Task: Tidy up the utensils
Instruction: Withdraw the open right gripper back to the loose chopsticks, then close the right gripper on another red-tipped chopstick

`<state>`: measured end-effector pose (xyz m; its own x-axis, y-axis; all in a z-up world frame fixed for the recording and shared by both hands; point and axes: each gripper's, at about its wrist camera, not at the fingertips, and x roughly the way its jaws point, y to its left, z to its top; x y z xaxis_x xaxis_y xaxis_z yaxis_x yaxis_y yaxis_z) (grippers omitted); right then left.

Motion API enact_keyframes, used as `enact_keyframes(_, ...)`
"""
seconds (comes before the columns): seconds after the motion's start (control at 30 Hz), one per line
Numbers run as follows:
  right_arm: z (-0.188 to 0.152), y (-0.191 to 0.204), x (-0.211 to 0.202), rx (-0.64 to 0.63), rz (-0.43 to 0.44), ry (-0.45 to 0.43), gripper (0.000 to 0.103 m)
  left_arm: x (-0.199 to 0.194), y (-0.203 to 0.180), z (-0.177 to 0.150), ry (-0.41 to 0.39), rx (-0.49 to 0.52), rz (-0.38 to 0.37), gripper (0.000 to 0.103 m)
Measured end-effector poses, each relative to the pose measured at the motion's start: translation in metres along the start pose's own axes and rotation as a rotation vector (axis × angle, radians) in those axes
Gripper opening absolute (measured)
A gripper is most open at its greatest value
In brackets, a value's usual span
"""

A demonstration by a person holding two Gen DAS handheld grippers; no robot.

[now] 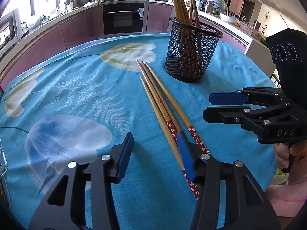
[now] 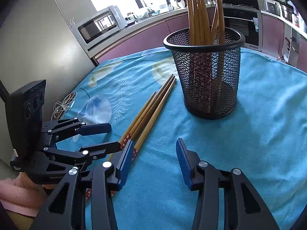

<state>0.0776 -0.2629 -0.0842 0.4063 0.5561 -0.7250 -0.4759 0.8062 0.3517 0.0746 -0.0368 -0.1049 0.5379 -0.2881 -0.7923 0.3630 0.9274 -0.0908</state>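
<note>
Several bamboo chopsticks point(image 1: 159, 95) with red flowered ends lie together on the blue tablecloth point(image 1: 76, 95), tips pointing away; they also show in the right wrist view point(image 2: 151, 113). A black mesh cup point(image 1: 191, 51) stands upright behind them with several chopsticks in it, seen close in the right wrist view point(image 2: 207, 72). My left gripper point(image 1: 156, 143) is open and empty, its right finger over the chopsticks' red ends. My right gripper point(image 2: 154, 149) is open and empty, to the right of the chopsticks; it also shows in the left wrist view point(image 1: 207, 106).
The round table's far edge point(image 1: 124, 35) faces kitchen cabinets and an oven point(image 1: 122, 17). A white earphone cable point(image 2: 61, 107) lies at the table's left edge. A microwave point(image 2: 99, 25) and fridge stand beyond.
</note>
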Motion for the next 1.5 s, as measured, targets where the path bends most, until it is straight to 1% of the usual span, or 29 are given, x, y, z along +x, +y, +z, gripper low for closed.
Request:
enact_keyframes(0.1, 0.0, -0.001, 0.001, 0.002, -0.001, 0.001, 0.044, 0.0, 0.0, 0.0, 0.0, 0.009, 0.026, 0.047)
enact_keyframes(0.2, 0.0, 0.0, 0.002, 0.002, -0.005, 0.002, 0.044, 0.0, 0.002, 0.0, 0.002, 0.018, 0.031, 0.047)
enact_keyframes(0.27, 0.0, 0.0, 0.003, 0.004, -0.008, 0.005, 0.044, 0.001, 0.001, 0.0, 0.0, 0.032, 0.051, 0.046)
enact_keyframes(0.33, 0.0, 0.0, 0.004, 0.002, -0.009, 0.006, 0.044, 0.003, 0.002, 0.001, 0.008, 0.038, 0.069, 0.042)
enact_keyframes(0.43, 0.001, 0.003, 0.006, -0.008, -0.014, 0.007, 0.044, 0.003, 0.004, 0.002, 0.008, 0.046, 0.073, 0.037)
enact_keyframes(0.57, 0.005, 0.011, 0.011, -0.036, -0.03, 0.003, 0.044, 0.006, 0.011, 0.006, 0.01, 0.024, 0.06, 0.032)
enact_keyframes(0.63, 0.007, 0.014, 0.014, -0.049, -0.044, 0.005, 0.044, 0.007, 0.014, 0.009, 0.008, 0.012, 0.056, 0.026)
enact_keyframes(0.7, 0.009, 0.017, 0.018, -0.061, -0.061, 0.009, 0.043, 0.009, 0.017, 0.01, 0.006, -0.005, 0.05, 0.023)
enact_keyframes(0.87, 0.011, 0.022, 0.027, -0.081, -0.096, 0.016, 0.043, 0.013, 0.022, 0.015, -0.007, -0.058, 0.042, 0.022)
enact_keyframes(0.97, 0.013, 0.023, 0.029, -0.093, -0.12, 0.02, 0.039, 0.015, 0.022, 0.017, -0.012, -0.073, 0.053, 0.019)
enact_keyframes(1.0, 0.013, 0.023, 0.029, -0.097, -0.129, 0.022, 0.036, 0.016, 0.023, 0.018, -0.013, -0.078, 0.055, 0.017)
enact_keyframes(1.1, 0.014, 0.022, 0.029, -0.1, -0.135, 0.026, 0.032, 0.017, 0.026, 0.02, -0.014, -0.098, 0.051, 0.015)
enact_keyframes(1.2, 0.014, 0.019, 0.027, -0.098, -0.14, 0.032, 0.026, 0.015, 0.028, 0.019, -0.012, -0.101, 0.049, 0.015)
enact_keyframes(1.23, 0.014, 0.018, 0.026, -0.095, -0.143, 0.035, 0.025, 0.014, 0.028, 0.018, -0.012, -0.103, 0.052, 0.019)
enact_keyframes(1.3, 0.014, 0.016, 0.024, -0.088, -0.144, 0.041, 0.025, 0.011, 0.029, 0.016, -0.007, -0.103, 0.058, 0.032)
enact_keyframes(1.37, 0.015, 0.014, 0.023, -0.084, -0.147, 0.043, 0.025, 0.008, 0.028, 0.015, -0.005, -0.081, 0.073, 0.031)
enact_keyframes(1.5, 0.018, 0.014, 0.026, -0.079, -0.157, 0.045, 0.025, 0.011, 0.024, 0.013, 0.007, -0.061, 0.07, 0.031)
